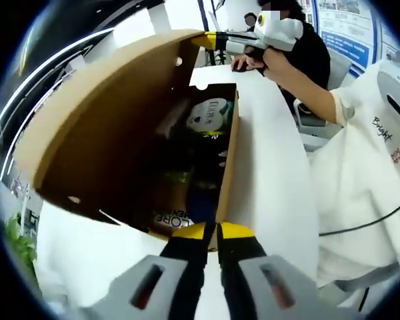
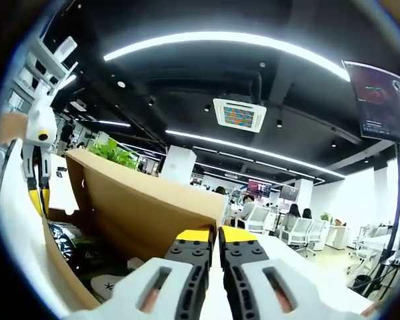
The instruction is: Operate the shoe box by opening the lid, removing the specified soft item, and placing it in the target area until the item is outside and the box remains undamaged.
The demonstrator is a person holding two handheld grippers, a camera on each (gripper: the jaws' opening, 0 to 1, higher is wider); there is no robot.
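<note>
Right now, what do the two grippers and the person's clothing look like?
Both the left gripper and right gripper have black fingers with yellow tips, mounted on pale grey bodies with dark slots. The right gripper's body looks white in the left gripper view. The person wears a white top with dark and red lettering; a black cable crosses it.

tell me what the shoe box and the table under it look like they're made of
Shoe box: looks like brown cardboard, matte and unprinted inside the raised lid, with thin, raw-looking cut edges along the wall.
Table: smooth white surface with a faint sheen, probably laminate or painted board; the look leaves that open.
</note>
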